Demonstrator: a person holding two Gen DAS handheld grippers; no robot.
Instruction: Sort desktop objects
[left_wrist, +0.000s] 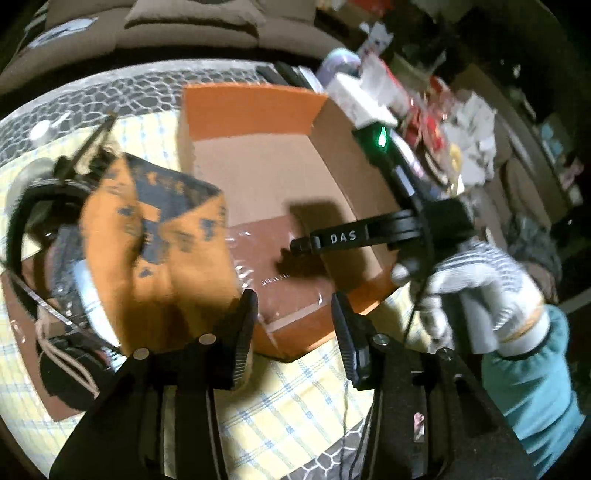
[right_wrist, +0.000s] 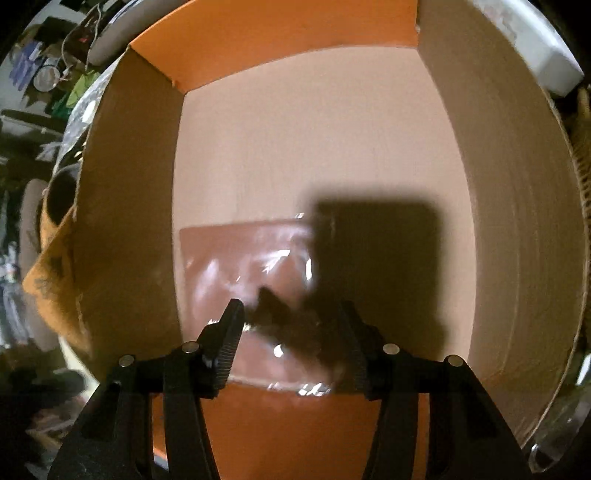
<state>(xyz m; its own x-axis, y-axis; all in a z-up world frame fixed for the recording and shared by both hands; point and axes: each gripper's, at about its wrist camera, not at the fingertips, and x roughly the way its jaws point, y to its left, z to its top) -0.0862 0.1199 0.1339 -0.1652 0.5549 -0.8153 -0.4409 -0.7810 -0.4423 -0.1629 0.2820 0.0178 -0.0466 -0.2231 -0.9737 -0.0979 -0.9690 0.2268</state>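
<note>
We have the open orange cardboard box (left_wrist: 258, 110) in front of us on the yellow checked tablecloth (left_wrist: 288, 413), and one thing already lies on its floor: a flat brown packet in clear, shiny wrap (right_wrist: 243, 258), set against the near wall. That much of the sorting looks done.

Our right gripper (right_wrist: 291, 343) points down into the box, just above the packet; its fingers stand apart with nothing between them, and we judge it has nothing in its grasp. Our left gripper (left_wrist: 293, 332) hovers at the near edge of the box, fingers likewise apart and empty. The right hand (left_wrist: 476, 284), in a white striped glove, shows at the right.

Much is left. Just left of the box, an orange cloth bag with dark blue print (left_wrist: 159, 236) leans against its wall, and further left lies a pile of black headphones (left_wrist: 33, 210) and cords, too blurred to name singly. More clutter sits at the far right.
</note>
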